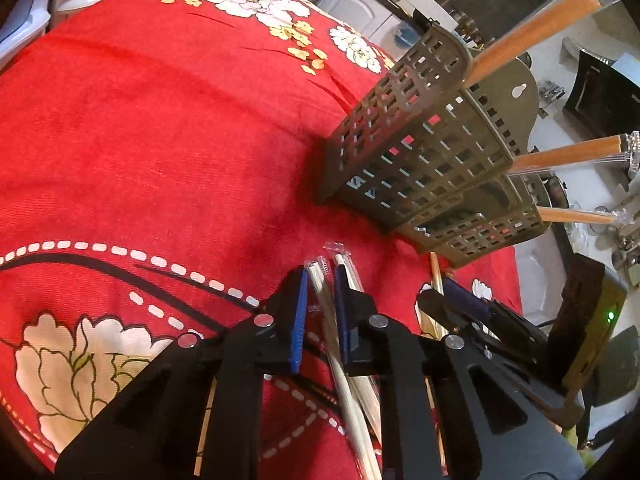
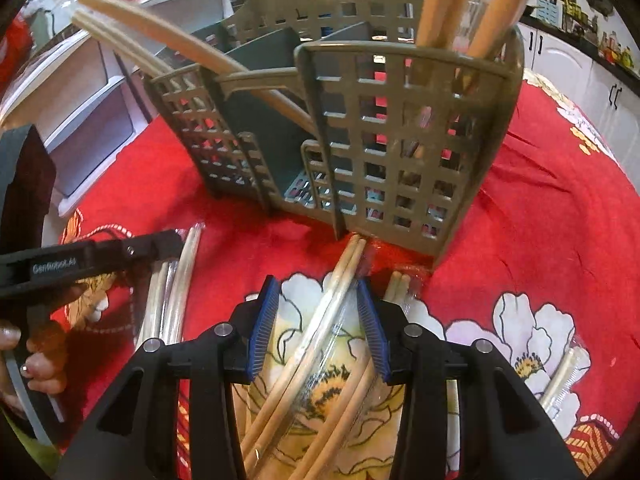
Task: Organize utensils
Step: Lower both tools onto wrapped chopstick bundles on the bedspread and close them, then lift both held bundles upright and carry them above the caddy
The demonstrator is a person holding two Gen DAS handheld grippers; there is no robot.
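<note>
Wrapped chopsticks [image 2: 340, 280] before slotted holder [image 2: 400, 140]

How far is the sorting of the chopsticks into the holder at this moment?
Done: several orange-handled utensils and pale chopsticks already stand in the slotted holder. In hand: the left tool is closing on a wrapped pair; the right tool straddles another pair, jaws still apart. Left: more wrapped pairs on the red cloth, such as one at the right.

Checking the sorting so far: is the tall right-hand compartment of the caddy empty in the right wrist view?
No, the caddy has orange-brown wrapped chopsticks standing in that compartment.
</note>
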